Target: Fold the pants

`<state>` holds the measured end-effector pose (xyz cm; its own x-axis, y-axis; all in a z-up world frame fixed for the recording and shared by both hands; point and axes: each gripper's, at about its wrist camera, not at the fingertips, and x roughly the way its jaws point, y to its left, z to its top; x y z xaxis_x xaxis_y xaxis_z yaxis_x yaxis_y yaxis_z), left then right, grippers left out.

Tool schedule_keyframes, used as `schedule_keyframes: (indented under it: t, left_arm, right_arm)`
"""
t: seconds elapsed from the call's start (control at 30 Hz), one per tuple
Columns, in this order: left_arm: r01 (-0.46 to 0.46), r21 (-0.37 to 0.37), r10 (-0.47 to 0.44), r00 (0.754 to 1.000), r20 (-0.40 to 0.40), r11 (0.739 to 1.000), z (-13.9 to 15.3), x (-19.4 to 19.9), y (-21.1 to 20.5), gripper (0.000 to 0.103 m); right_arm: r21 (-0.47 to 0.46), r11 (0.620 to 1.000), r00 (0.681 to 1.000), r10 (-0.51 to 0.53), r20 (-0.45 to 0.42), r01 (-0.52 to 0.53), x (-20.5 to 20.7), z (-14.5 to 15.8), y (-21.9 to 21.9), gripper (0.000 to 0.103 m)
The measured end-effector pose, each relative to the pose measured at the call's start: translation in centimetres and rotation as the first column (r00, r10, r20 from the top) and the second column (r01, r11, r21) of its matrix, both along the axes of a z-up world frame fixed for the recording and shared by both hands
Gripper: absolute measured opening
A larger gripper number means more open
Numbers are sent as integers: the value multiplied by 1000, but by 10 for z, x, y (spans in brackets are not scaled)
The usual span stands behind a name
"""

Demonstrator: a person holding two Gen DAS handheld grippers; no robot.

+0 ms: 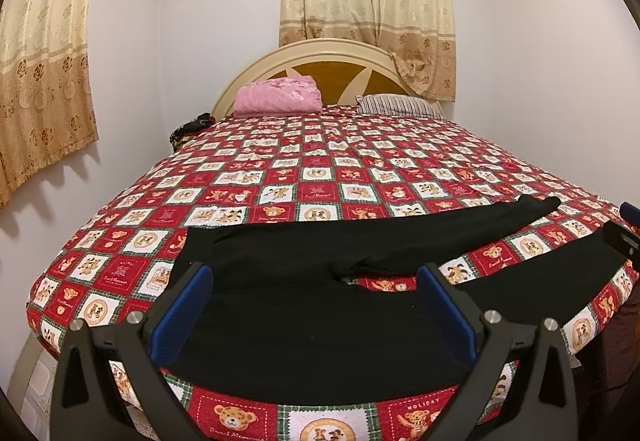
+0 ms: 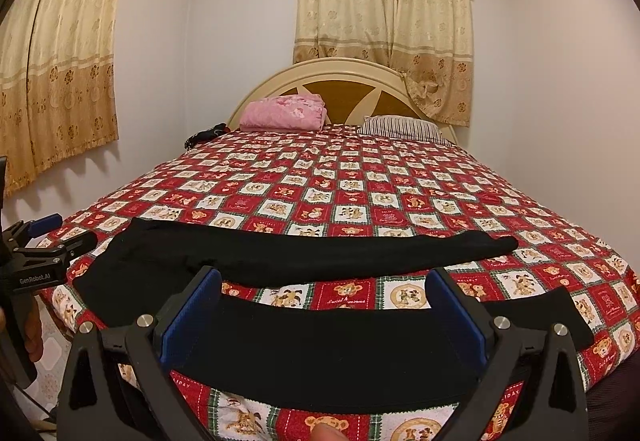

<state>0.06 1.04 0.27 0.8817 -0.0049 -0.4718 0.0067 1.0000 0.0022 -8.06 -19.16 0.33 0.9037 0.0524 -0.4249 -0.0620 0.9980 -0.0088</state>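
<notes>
Black pants [image 1: 300, 321] lie flat across the near end of the bed, waist to the left. The two legs run right in a V: the far leg [image 2: 320, 253] and the near leg [image 2: 320, 353]. My left gripper [image 1: 316, 277] is open over the hip part, its blue-padded fingers wide apart and holding nothing. My right gripper [image 2: 324, 281] is open too and hovers over the near leg. Each gripper shows in the other's view: the right gripper [image 1: 622, 225] at the right edge and the left gripper [image 2: 66, 233] at the left edge, with a hand [image 2: 34, 333] on its grip.
A red teddy-bear bedspread [image 1: 320, 169] covers the bed. At the headboard [image 1: 344, 61] lie a folded pink blanket [image 1: 278, 95] and a striped pillow [image 1: 396, 106]. A dark bundle [image 1: 192, 127] sits at the far left edge. A wall and curtains flank the left side.
</notes>
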Motion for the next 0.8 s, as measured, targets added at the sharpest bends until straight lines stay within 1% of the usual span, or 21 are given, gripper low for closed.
schedule_keyframes:
  t: [0.5, 0.73, 0.8]
  left_arm:
    - [-2, 1, 2, 1000, 1, 1000, 0, 0, 1, 103]
    - [-7, -1, 7, 1000, -3, 1000, 2, -1, 9, 103]
    - [-10, -2, 10, 1000, -5, 1000, -3, -1, 14, 103]
  right_arm:
    - [-8, 1000, 1000, 1, -1, -1, 1, -2, 2, 102]
    - [-13, 1000, 1000, 2, -7, -2, 1, -4, 0, 102]
    - [-12, 1000, 1000, 2, -6, -2, 1, -4, 0, 102]
